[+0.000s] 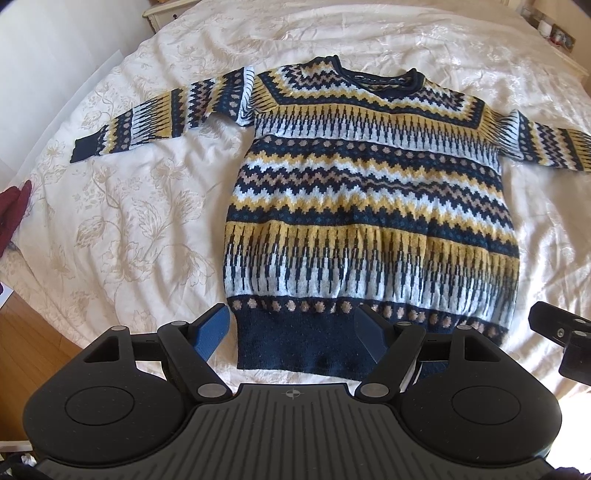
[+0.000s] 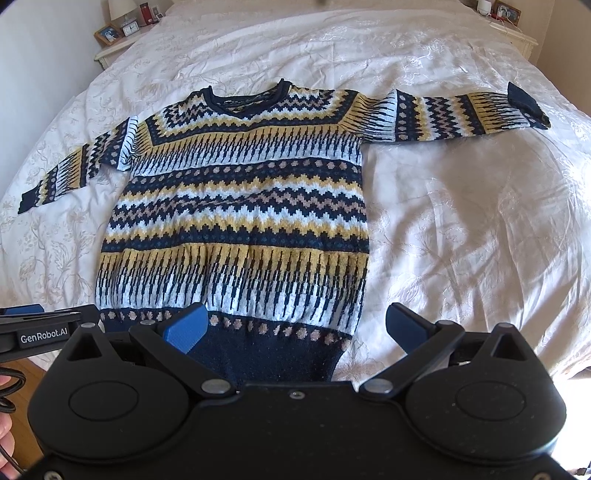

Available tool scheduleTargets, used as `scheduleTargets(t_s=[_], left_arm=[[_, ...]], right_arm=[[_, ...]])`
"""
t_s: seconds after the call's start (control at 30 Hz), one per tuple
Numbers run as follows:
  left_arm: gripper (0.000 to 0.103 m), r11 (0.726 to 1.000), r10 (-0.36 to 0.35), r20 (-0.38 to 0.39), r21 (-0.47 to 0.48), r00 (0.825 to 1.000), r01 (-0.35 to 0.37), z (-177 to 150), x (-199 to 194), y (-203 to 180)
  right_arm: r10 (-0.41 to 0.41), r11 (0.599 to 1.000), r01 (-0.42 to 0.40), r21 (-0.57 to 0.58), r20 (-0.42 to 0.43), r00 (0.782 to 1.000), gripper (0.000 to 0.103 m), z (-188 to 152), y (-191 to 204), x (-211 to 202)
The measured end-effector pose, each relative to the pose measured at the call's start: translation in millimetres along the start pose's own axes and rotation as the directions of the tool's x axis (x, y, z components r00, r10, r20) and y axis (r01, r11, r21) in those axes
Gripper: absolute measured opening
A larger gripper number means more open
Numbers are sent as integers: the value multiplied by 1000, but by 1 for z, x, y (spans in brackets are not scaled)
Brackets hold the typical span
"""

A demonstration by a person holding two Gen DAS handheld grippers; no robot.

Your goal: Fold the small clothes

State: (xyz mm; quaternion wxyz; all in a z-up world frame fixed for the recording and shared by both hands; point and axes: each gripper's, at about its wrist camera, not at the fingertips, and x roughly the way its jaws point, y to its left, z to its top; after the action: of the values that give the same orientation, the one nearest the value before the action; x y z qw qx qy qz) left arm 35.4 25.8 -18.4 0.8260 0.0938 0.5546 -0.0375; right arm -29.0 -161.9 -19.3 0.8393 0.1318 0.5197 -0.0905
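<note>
One patterned knit sweater with two sleeves lies on one white floral bedspread. Two grippers show, the left gripper and the right gripper, each with two blue-padded fingers. One dark red garment sits at the bed's edge, and one small clock stands on the nightstand.

White bed, patterned sweater spread flat

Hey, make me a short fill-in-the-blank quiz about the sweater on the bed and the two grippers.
1. The patterned sweater lies flat on the ____ bedspread.
2. Both of its sleeves are spread ____ from the body.
3. The left gripper and the right gripper both have their jaws ____.
4. Both grippers sit nearest the sweater's navy ____.

Missing words: white; outward; open; hem
</note>
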Motion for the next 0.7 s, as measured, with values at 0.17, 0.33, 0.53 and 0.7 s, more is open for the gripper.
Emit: scheduleTargets(t_s=[0.17, 0.33, 0.53, 0.7], left_arm=[[74, 1000, -9, -7, -6, 1000, 9, 12, 8, 5], [73, 1000, -27, 14, 4, 1000, 27, 41, 17, 7], [73, 998, -66, 92, 24, 994, 64, 93, 25, 3], [73, 989, -129, 166, 92, 978, 115, 129, 34, -8]], right_arm=[[-13, 1000, 13, 0, -27, 1000, 102, 7, 5, 10], [-21, 999, 21, 28, -21, 1000, 102, 25, 6, 17], [-70, 997, 68, 45, 41, 997, 102, 60, 8, 31], [-113, 993, 108, 56, 100, 989, 102, 88, 2, 50]])
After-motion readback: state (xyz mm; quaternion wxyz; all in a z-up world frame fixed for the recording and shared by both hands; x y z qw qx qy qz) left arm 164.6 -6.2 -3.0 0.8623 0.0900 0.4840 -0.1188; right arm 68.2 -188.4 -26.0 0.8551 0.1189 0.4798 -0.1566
